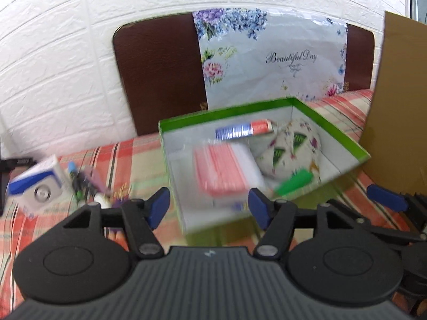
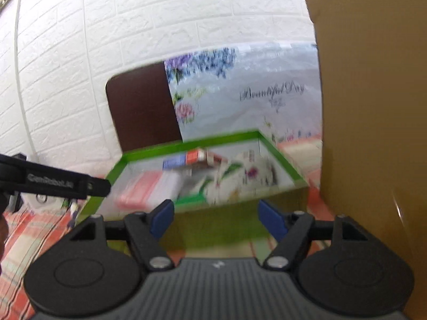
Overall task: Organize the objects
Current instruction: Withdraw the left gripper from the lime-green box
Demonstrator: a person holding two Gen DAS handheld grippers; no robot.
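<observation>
Both sets of blue-padded fingers stand apart with nothing between them: the left gripper (image 1: 209, 208) and the right gripper (image 2: 217, 218) hang before the green-rimmed cardboard box (image 1: 226, 110). It already holds a pink flat case (image 1: 220, 169), a floral fabric pouch (image 1: 291, 146) and a blue-and-red tube (image 1: 244, 130), gathered for tidiness. A blue-and-white small carton (image 1: 37, 184) waits outside on the checked cloth (image 1: 128, 157), probably next.

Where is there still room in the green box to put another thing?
In the green box, the bare floor shows along its left wall, beside the pink case. The right side is crowded: floral pouch, green item, blue-red tube. Outside, the checked cloth between box and small clutter is free.
</observation>
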